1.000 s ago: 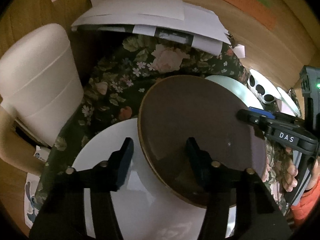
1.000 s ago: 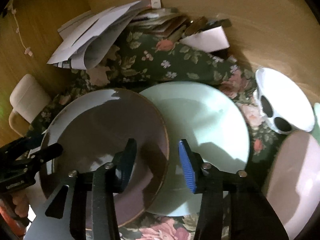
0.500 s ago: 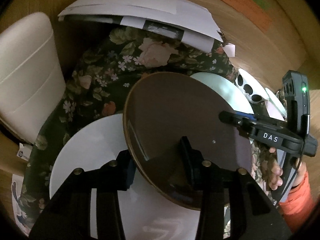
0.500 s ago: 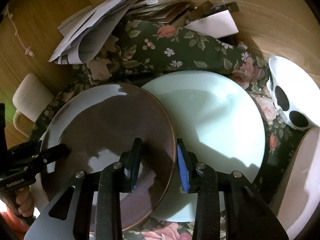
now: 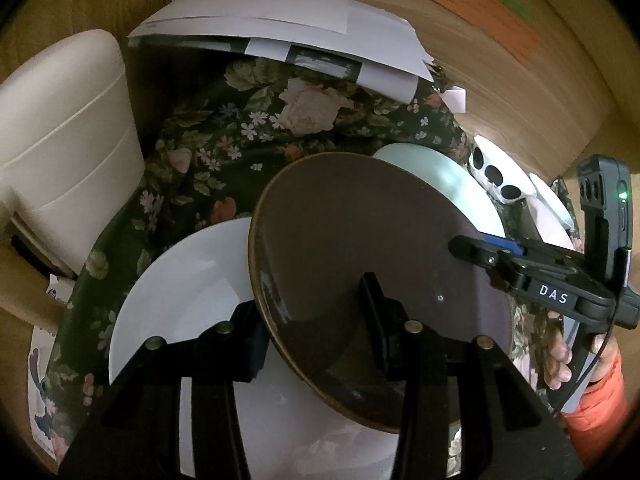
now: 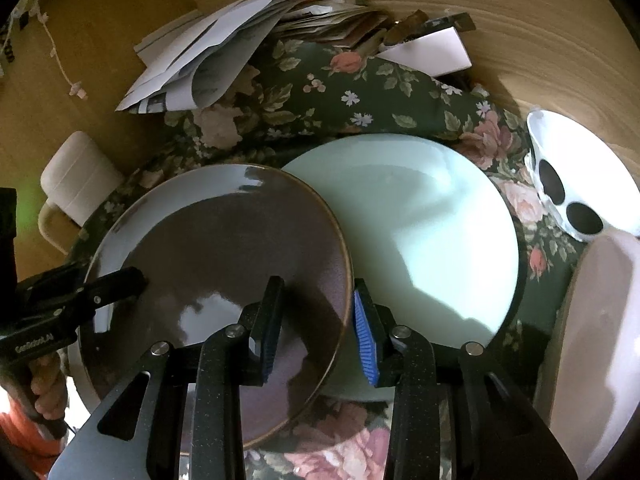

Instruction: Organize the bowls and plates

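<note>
At the frame's left, my left gripper [image 5: 316, 332] has just closed onto the round brown glazed plate [image 5: 360, 248], above the white plate [image 5: 192, 280]; my right gripper [image 6: 316, 328] clamps its opposite rim. Mint-green plate [image 6: 420, 232] and spotted white bowl [image 6: 576, 176] remain unstacked.

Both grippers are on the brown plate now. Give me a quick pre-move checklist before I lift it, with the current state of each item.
1. Left gripper closed over the brown plate rim: ok; its jaws have just been closing, one finger above, one below.
2. Right gripper straddling the opposite rim: ok; whether its pads press firmly: cannot tell.
3. Brown plate free of the white plate: ok; its left edge is raised above it.
4. Brown plate clear of the mint plate: cannot tell; their edges overlap in view.
5. Spotted bowl out of the way: ok; it sits apart at the right.
6. Paper stack clear: ok, behind the plates.
</note>
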`<action>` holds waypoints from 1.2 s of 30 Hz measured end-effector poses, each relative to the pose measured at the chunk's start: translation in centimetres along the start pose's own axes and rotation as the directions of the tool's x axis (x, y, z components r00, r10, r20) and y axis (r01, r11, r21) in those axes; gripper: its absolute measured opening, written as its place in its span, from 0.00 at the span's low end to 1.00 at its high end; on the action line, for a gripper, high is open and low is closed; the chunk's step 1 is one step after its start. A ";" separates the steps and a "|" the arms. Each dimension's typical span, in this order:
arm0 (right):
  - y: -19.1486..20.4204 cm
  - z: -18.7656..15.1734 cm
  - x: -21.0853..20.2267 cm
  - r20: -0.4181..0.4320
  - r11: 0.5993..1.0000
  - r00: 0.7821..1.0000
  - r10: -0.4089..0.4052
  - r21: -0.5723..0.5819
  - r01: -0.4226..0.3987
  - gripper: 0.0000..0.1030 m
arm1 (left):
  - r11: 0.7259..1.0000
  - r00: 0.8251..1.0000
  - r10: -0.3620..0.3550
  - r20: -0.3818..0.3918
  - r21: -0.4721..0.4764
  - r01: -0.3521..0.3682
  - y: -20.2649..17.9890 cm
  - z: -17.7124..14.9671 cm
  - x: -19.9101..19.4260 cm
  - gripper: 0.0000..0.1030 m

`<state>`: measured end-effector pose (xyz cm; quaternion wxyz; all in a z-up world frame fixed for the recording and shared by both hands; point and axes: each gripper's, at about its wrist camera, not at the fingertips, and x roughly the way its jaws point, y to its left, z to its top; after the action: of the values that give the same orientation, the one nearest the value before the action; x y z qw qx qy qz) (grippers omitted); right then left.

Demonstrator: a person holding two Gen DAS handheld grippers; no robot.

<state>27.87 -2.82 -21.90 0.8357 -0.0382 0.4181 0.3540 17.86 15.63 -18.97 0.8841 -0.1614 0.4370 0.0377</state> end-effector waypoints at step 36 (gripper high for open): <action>-0.3 -7.2 -10.9 0.101 0.997 0.993 -0.054 0.055 0.049 0.30 | 0.991 0.995 -0.087 0.054 0.108 0.081 -6.7 -4.7 -6.2 0.41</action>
<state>18.88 -11.77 -18.67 0.8656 -0.0086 0.3829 0.3226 11.90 8.26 -15.10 0.9045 -0.1315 0.4052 -0.0182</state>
